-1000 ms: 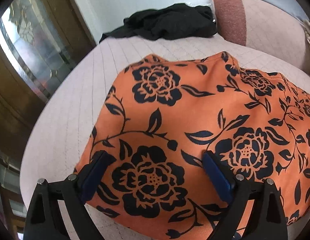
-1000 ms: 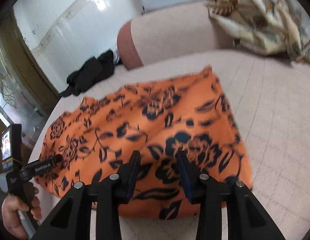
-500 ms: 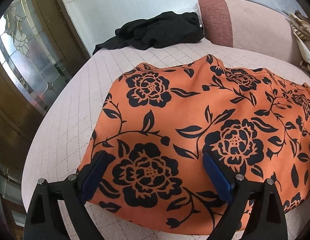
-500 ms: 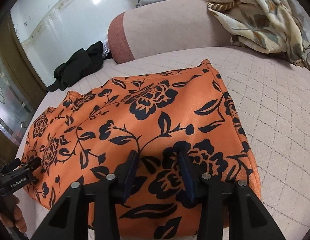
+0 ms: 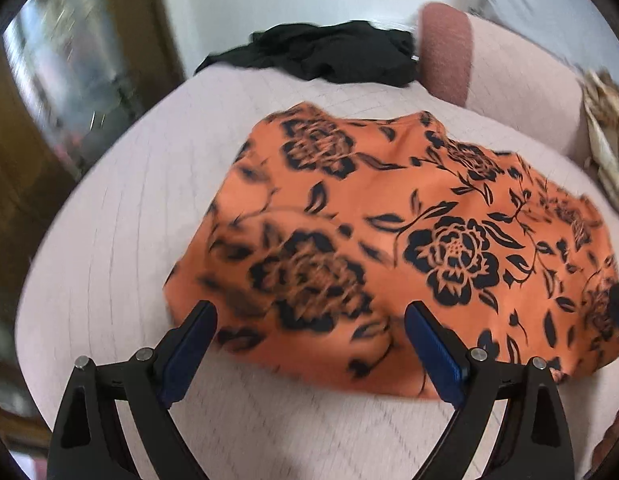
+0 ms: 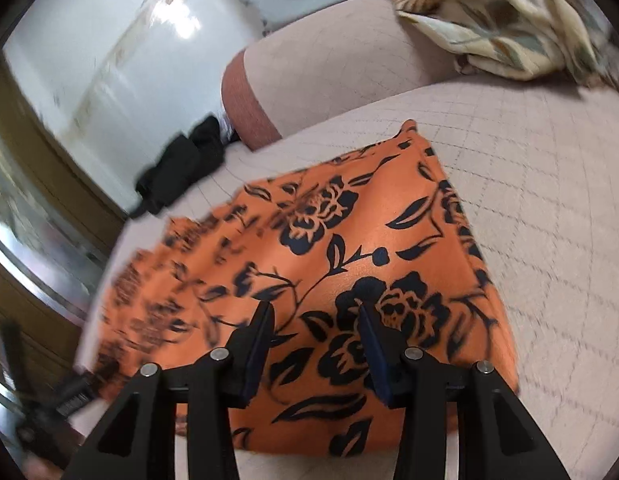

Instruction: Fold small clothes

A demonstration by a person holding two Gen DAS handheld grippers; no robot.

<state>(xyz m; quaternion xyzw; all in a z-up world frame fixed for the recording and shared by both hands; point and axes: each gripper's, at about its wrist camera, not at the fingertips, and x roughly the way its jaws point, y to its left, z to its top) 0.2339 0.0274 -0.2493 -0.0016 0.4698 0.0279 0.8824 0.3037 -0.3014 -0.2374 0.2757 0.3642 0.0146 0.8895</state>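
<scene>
An orange floral-print garment point(image 5: 409, 232) is spread flat on the quilted pink sofa seat point(image 5: 109, 248). The left tongs point(image 5: 309, 344) are held spread wide at its near edge, nothing gripped. The right tongs point(image 6: 317, 340) are held parted above the cloth, also gripping nothing. A black garment point(image 5: 321, 54) is heaped beside the armrest point(image 5: 449, 52); a patterned cloth point(image 6: 497, 20) is draped over the backrest.
</scene>
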